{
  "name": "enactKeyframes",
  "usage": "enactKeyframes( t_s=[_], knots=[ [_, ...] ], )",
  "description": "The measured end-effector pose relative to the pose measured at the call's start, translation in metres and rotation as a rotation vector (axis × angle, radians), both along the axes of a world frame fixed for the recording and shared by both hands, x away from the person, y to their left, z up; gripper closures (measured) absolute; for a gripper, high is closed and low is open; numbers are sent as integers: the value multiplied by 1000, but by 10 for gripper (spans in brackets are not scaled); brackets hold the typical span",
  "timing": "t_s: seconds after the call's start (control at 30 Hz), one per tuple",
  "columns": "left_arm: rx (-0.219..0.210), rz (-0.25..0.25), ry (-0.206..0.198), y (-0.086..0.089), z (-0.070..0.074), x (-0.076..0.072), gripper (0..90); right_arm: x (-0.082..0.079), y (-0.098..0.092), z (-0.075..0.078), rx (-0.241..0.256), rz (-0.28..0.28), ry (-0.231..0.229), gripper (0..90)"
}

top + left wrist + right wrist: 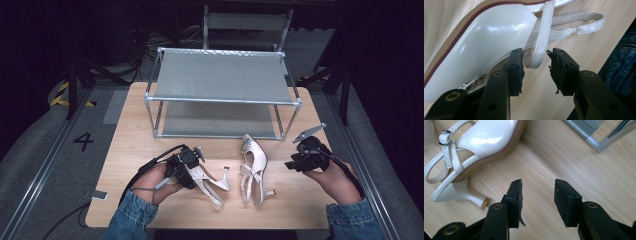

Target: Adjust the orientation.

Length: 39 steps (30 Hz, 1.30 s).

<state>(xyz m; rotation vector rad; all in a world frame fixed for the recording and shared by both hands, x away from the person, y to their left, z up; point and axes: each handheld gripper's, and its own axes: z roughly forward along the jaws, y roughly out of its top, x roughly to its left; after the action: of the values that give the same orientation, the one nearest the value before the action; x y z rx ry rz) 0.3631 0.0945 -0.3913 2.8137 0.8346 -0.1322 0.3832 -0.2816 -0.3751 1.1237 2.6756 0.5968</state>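
Note:
Two glossy white slingback heels lie on the wooden table [135, 130]. The left shoe [212, 182] rests on its side under my left gripper [194, 175]. In the left gripper view the left gripper [536, 66] is open, and a loop of the shoe's strap [539, 42] hangs between its pads, while the shoe's body [486, 37] lies against the left pad. The right shoe [254, 165] lies in the middle of the table. My right gripper [290, 165] hovers open just right of it. In the right gripper view that gripper [537, 192] stands over bare wood, with the shoe [486, 137] and its heel tip [484, 203] to the upper left.
A two-shelf metal rack [222, 100] stands at the far half of the table; its corner [589, 138] is close to the right gripper. A small flat device [99, 195] lies at the table's left front edge. A denim sleeve [621, 67] is near the left gripper.

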Motion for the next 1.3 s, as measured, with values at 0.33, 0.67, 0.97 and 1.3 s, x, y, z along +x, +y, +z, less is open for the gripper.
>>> enactKeyframes(
  t_s=[0.33, 0.67, 0.97, 1.3],
  knots=[
    [-25, 10, -65, 3, 6, 0, 817, 1, -2, -3, 4, -1, 8, 584],
    [-13, 69, -173, 14, 24, -2, 820, 2, -1, -5, 1, 1, 16, 583],
    [58, 130, -253, 26, 33, 1, 818, 1, 2, -9, -8, 10, 28, 580],
    [113, 67, -314, 10, 38, -3, 817, -3, -2, -11, -16, -3, 30, 575]
  ],
)
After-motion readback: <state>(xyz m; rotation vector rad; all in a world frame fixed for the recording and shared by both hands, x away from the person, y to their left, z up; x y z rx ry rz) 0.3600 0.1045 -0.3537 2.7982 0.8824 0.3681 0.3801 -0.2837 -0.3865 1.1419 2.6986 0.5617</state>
